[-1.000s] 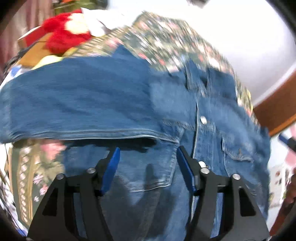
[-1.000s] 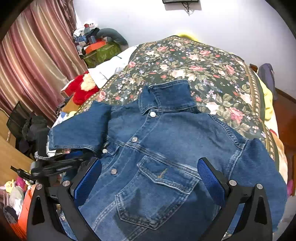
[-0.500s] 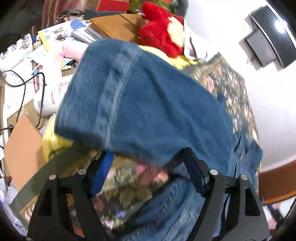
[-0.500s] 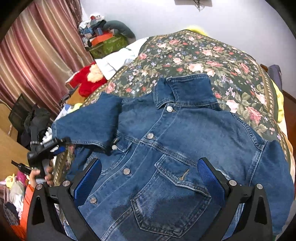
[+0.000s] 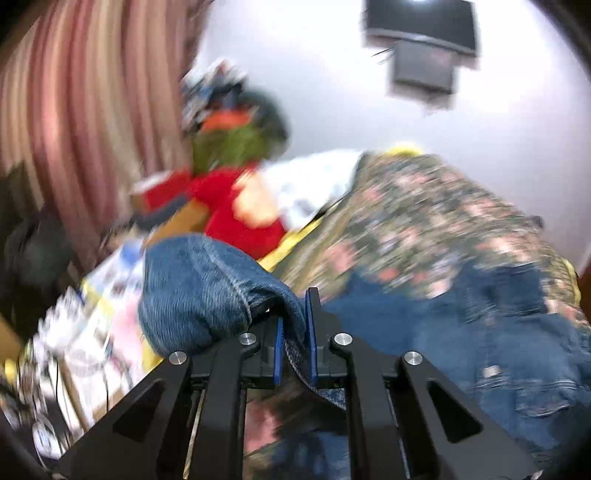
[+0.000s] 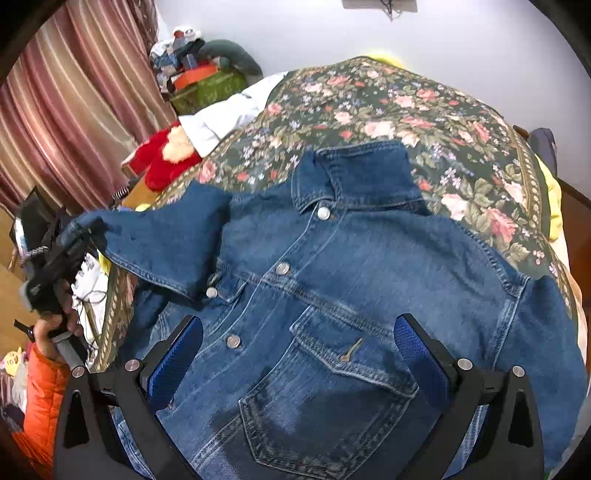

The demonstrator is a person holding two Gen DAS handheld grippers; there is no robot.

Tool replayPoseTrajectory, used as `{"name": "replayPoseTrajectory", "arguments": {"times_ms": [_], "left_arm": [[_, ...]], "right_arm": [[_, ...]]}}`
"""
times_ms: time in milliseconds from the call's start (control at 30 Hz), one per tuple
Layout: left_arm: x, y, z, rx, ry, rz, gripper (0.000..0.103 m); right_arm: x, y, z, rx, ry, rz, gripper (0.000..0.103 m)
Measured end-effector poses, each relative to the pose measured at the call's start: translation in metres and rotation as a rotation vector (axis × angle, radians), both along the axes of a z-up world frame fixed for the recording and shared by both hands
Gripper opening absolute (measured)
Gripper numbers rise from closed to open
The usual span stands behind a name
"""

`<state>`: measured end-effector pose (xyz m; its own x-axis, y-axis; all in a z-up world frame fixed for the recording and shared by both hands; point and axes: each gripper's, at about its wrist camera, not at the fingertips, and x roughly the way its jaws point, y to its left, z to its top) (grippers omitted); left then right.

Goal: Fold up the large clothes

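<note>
Denim jacket (image 6: pixel 369 280) showing coarse matt cloth with shiny metal buttons (image 6: pixel 283 268), floral bedspread (image 6: pixel 424 110) looking woven and matt, right hand-held gripper (image 6: pixel 299 354) wearing matt black plastic, textured blue pads (image 6: pixel 419 350)

Setting: home bedroom. Evidence: bed w/ floral bedspread (image 6: pixel 424 110), white pillow (image 6: pixel 229 114) at its far edge, red plush toy (image 6: pixel 162 155) beside bed, striped pink curtains (image 6: pixel 74 103) on left wall, pile of misc. belongings (image 6: pixel 199 70) in corner, wall-mounted screen (image 5: pixel 421 22).
</note>
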<state>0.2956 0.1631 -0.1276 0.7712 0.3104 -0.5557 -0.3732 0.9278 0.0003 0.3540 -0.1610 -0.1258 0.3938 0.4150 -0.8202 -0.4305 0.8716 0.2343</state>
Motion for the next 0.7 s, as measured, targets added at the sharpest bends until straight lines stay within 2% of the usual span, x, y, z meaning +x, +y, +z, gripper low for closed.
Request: {"name": "replayPoseTrajectory", "arguments": {"times_ms": [67,167,333,400,500,633,700], "left_arm": [[0.012,-0.035,0.025,0.044,-0.041,-0.096,0.01],[0.029,-0.087,0.046,0.075,-0.074,-0.244,0.009],[0.049,-0.169,0.043,0.086,-0.042,-0.467,0.009],[0.054,-0.199,0.028,0.071,0.01,-0.551,0.009],[0.063,-0.238,-0.01,0.024,0.148,-0.673,0.009],[0.064,-0.266,-0.056,-0.092,0.344,-0.8,0.009],[0.06,-0.274,-0.066,-0.095,0.388,-0.823,0.009]], "right_arm": [[0.001,-0.007,0.006,0.021,-0.013,-0.013,0.103],[0.001,-0.02,0.014,0.045,-0.039,-0.034,0.103],[0.0,-0.049,0.023,0.078,-0.064,-0.082,0.103],[-0.001,-0.063,0.025,0.086,-0.068,-0.105,0.103],[-0.001,-0.082,0.026,0.085,-0.073,-0.136,0.103],[0.0,-0.106,0.023,0.083,-0.067,-0.172,0.103],[0.002,-0.113,0.019,0.082,-0.053,-0.182,0.103]]}}
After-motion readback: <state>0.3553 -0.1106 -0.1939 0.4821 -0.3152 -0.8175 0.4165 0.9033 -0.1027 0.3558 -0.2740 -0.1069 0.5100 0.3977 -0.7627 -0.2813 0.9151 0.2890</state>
